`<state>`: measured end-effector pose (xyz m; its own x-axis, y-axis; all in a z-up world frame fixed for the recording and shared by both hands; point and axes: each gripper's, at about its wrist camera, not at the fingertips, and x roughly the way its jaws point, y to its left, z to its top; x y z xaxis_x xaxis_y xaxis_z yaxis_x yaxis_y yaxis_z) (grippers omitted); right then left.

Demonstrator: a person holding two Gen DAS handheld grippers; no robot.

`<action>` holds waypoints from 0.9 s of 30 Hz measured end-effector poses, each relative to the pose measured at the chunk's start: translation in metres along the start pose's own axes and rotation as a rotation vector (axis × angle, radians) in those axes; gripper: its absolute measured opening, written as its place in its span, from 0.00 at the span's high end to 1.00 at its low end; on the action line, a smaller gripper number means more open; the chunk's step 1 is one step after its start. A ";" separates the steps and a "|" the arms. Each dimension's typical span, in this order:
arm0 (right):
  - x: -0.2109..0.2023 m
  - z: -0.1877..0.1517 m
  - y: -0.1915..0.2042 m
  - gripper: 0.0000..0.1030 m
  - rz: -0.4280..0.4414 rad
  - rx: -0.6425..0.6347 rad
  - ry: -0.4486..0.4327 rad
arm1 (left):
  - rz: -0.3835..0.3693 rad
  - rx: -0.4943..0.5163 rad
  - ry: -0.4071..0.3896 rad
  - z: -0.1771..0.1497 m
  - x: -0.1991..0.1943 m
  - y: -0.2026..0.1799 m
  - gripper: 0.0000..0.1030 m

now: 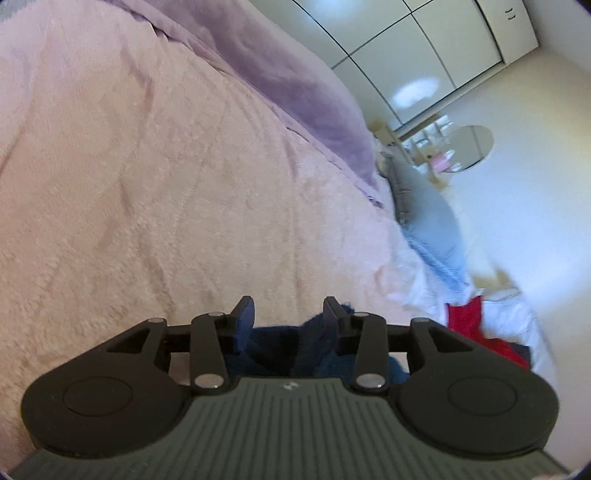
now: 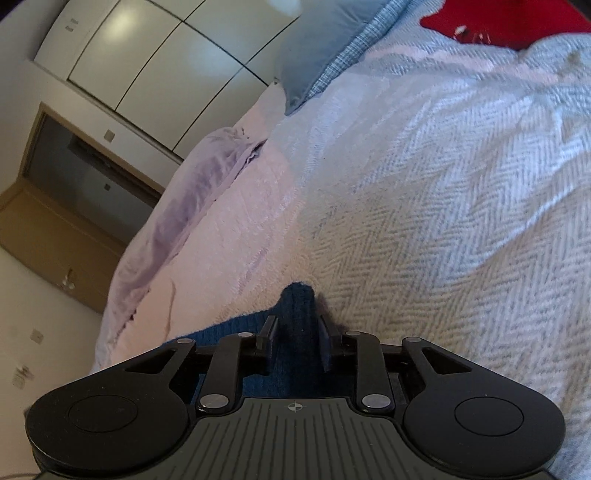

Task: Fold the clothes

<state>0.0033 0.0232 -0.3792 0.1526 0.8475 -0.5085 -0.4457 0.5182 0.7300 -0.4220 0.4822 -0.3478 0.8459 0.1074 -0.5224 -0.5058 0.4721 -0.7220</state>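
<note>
A dark blue knitted garment [image 1: 280, 350] lies under my left gripper [image 1: 290, 314], bunched between its fingers. The left jaws stand apart with cloth between them, not pinched. In the right wrist view the same dark blue garment [image 2: 297, 317] pokes up between the fingers of my right gripper [image 2: 297, 332], whose narrow jaws look closed on a fold of it. Both grippers hover low over the bed.
A pink blanket [image 1: 147, 184] and a purple blanket [image 1: 295, 92] cover the bed. A white herringbone cover [image 2: 443, 203], a blue pillow [image 2: 317, 62] and a red garment [image 2: 498, 22] lie further off. A wardrobe [image 2: 147, 55] and door [image 2: 74, 184] stand beyond.
</note>
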 end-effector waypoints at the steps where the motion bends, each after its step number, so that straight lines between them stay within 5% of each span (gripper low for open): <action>1: 0.000 0.000 -0.001 0.73 0.006 0.010 0.000 | -0.011 -0.012 0.000 0.000 0.000 0.001 0.62; 6: 0.000 0.001 -0.005 0.70 0.031 0.038 0.001 | -0.045 -0.046 -0.009 0.000 0.000 0.006 0.59; 9: 0.000 0.001 -0.004 0.69 0.038 0.025 0.004 | 0.025 0.028 0.045 -0.004 0.009 -0.002 0.60; 11: 0.001 0.001 -0.001 0.69 0.034 -0.012 0.008 | 0.095 0.119 0.077 -0.008 0.018 -0.011 0.70; 12: 0.002 0.000 0.002 0.73 0.029 -0.041 0.011 | 0.117 0.157 0.073 -0.010 0.020 -0.014 0.90; 13: 0.002 0.000 0.007 0.92 0.006 -0.088 0.013 | 0.119 0.181 0.054 -0.011 0.019 -0.017 0.94; 19: -0.008 -0.007 0.031 0.93 -0.142 -0.296 -0.107 | 0.202 0.314 -0.078 -0.017 0.013 -0.030 0.93; 23: 0.015 -0.022 0.032 0.93 -0.247 -0.385 -0.021 | 0.348 0.453 -0.007 -0.036 0.036 -0.035 0.91; 24: 0.013 -0.023 0.035 0.90 -0.261 -0.391 -0.024 | 0.374 0.476 -0.024 -0.037 0.033 -0.041 0.86; 27: -0.002 -0.024 0.051 0.46 -0.336 -0.410 -0.055 | 0.479 0.521 -0.121 -0.038 0.015 -0.063 0.83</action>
<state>-0.0404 0.0449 -0.3521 0.3870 0.6532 -0.6508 -0.6708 0.6837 0.2873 -0.3840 0.4209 -0.3273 0.5792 0.4893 -0.6520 -0.7053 0.7019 -0.0998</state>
